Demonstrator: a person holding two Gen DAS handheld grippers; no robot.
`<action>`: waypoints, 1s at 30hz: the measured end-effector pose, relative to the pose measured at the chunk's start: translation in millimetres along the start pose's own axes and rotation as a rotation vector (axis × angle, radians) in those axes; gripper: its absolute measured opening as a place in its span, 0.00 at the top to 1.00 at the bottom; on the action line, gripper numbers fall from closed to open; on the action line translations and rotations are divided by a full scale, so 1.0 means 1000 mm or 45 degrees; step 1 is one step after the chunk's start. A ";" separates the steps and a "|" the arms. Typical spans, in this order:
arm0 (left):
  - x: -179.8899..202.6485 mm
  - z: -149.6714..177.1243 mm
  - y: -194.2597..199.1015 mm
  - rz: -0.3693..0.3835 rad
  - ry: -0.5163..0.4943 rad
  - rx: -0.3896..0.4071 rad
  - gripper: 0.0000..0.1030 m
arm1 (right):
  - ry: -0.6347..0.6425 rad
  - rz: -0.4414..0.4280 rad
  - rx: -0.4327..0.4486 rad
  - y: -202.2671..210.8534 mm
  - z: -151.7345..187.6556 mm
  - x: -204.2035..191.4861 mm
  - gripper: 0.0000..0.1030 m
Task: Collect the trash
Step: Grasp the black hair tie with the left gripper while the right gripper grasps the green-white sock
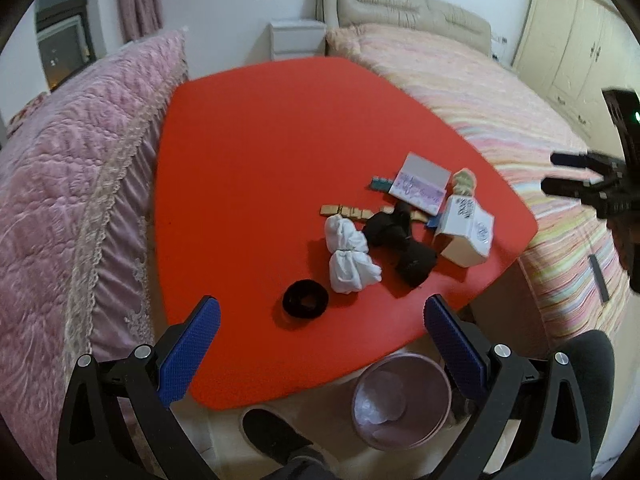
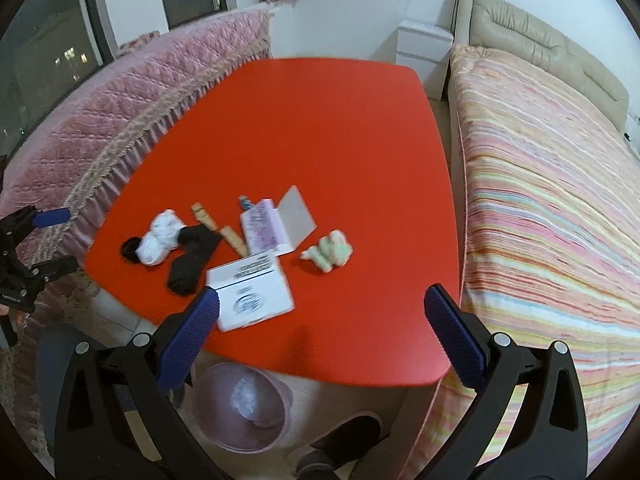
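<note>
A red table (image 1: 248,152) (image 2: 340,128) holds a pile of items: a white crumpled cloth (image 1: 350,254) (image 2: 162,238), a black sock (image 1: 400,244) (image 2: 192,256), a black ring (image 1: 306,300) (image 2: 130,249), a white carton (image 1: 466,230) (image 2: 252,292), an open purple-printed box (image 1: 420,184) (image 2: 276,224), a pale green wad (image 1: 464,182) (image 2: 330,254) and a tan strip (image 1: 348,211) (image 2: 218,226). A pink bin (image 1: 400,400) (image 2: 244,408) stands on the floor under the near edge. My left gripper (image 1: 320,320) is open above the near edge. My right gripper (image 2: 322,312) is open, empty, beside the carton.
A pink quilted bed (image 1: 72,168) borders the table on the left, a striped bed (image 1: 520,128) (image 2: 552,184) on the right. A white nightstand (image 1: 298,36) stands behind. A shoe (image 1: 276,436) and a dark chair (image 1: 580,384) are near the bin.
</note>
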State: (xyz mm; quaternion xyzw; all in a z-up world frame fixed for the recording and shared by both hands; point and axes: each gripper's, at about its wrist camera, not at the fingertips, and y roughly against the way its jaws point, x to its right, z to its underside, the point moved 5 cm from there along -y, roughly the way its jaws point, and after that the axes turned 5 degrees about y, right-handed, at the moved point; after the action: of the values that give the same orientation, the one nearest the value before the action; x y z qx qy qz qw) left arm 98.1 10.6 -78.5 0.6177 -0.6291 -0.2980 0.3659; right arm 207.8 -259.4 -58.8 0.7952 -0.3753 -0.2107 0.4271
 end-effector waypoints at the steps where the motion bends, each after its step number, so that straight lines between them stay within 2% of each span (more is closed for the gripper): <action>1: -0.001 -0.001 -0.006 0.010 -0.008 -0.020 0.06 | 0.004 -0.013 -0.024 -0.007 -0.003 0.003 0.03; 8: -0.007 0.000 -0.050 0.030 -0.052 -0.187 0.06 | 0.071 -0.049 -0.168 -0.057 -0.014 0.012 0.03; 17: -0.010 0.006 -0.082 0.013 -0.110 -0.280 0.06 | 0.196 -0.065 -0.259 -0.096 -0.014 0.008 0.04; 21: -0.010 0.006 -0.086 0.010 -0.129 -0.286 0.06 | 0.211 -0.077 -0.290 -0.108 -0.013 0.006 0.20; 23: -0.009 0.006 -0.088 0.008 -0.142 -0.286 0.06 | 0.222 -0.079 -0.310 -0.113 -0.011 0.006 0.23; 25: -0.010 0.006 -0.090 0.003 -0.147 -0.283 0.06 | 0.219 -0.072 -0.316 -0.120 -0.011 0.005 0.35; 27: -0.010 0.007 -0.090 0.005 -0.153 -0.271 0.08 | 0.214 -0.072 -0.311 -0.123 -0.011 0.004 0.40; 28: -0.010 0.007 -0.090 0.002 -0.158 -0.265 0.11 | 0.215 -0.068 -0.310 -0.125 -0.011 0.004 0.45; 30: -0.012 0.007 -0.093 -0.002 -0.159 -0.278 0.31 | 0.206 -0.083 -0.299 -0.126 -0.011 0.003 0.57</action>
State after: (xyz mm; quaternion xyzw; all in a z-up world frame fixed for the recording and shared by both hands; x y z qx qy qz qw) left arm 144.4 16.5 -160.3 0.5548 -0.6142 -0.4028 0.3907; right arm 269.7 -211.4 -157.8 0.7660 -0.2864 -0.2023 0.5388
